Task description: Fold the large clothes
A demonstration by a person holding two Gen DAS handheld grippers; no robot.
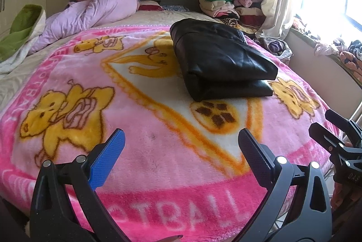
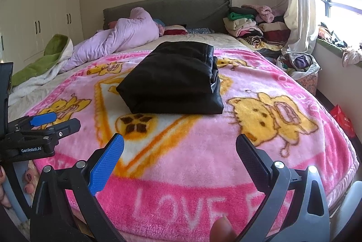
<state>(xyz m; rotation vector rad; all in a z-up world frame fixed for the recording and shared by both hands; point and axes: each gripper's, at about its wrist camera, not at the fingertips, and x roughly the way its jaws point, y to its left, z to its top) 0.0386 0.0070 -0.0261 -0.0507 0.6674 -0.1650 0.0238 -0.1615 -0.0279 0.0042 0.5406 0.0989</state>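
A folded black garment (image 2: pixel 172 79) lies on the pink blanket (image 2: pixel 203 151) on the bed. Both tools, left (image 1: pixel 181 149) and right (image 2: pixel 179 151), hover spread and empty, well short of it.

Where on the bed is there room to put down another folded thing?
The pink blanket is bare between the folded black garment and both open grippers, left and right. It is crowded by the headboard: the lilac quilt and stacked clothes.
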